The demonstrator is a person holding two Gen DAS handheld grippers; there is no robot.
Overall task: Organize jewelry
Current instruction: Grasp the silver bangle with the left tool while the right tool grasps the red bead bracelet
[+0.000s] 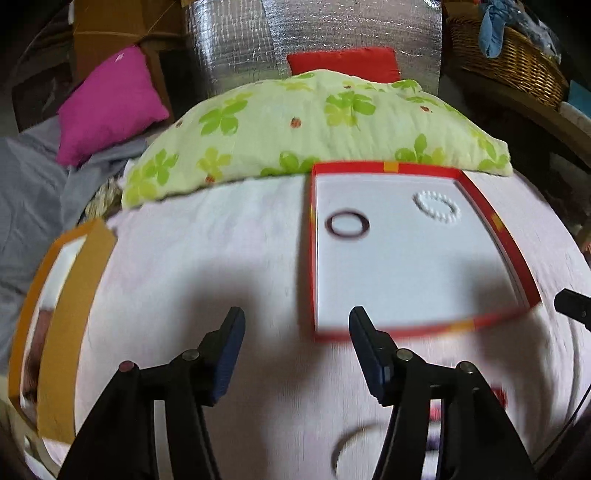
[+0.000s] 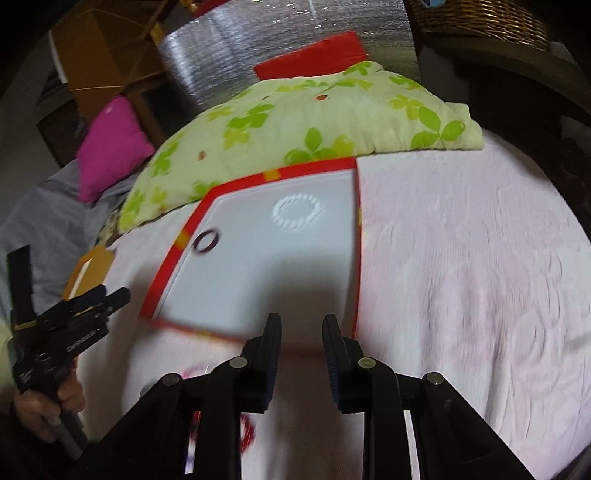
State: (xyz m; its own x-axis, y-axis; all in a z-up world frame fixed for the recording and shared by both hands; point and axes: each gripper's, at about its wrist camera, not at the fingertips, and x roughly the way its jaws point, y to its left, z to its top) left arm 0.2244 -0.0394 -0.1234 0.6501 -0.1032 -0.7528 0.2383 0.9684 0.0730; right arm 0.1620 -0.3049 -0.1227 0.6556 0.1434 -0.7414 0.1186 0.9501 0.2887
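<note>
Two pieces already lie in the red-rimmed shallow box, on its white floor: a dark bangle toward the left and a white beaded bracelet toward the far right, well apart from each other. So the sorting looks partly done, and the step in hand seems to be fetching another piece.

The left claw hangs above the bed with its jaws spread wide and nothing between them. The right claw hovers near the box's near right corner, jaws parted by a narrower gap, also empty. Both views are smeared by motion.

Below the left claw, close to the camera, a pale ring shape lies on the bedcover, with blurred red and dark bits just beside it; the right view shows red loops in the same near area. These are probably the remaining jewelry, though the blur hides what each is. The next move likely calls for lowering a claw over one of them, closing on its rim, and carrying it to a bare part of the box floor.

The bedcover is pale pink and textured. A green flowered pillow lies behind the box, a magenta cushion to the left, an orange-edged box at the bed's left side, silver foil sheeting and a wicker basket beyond
</note>
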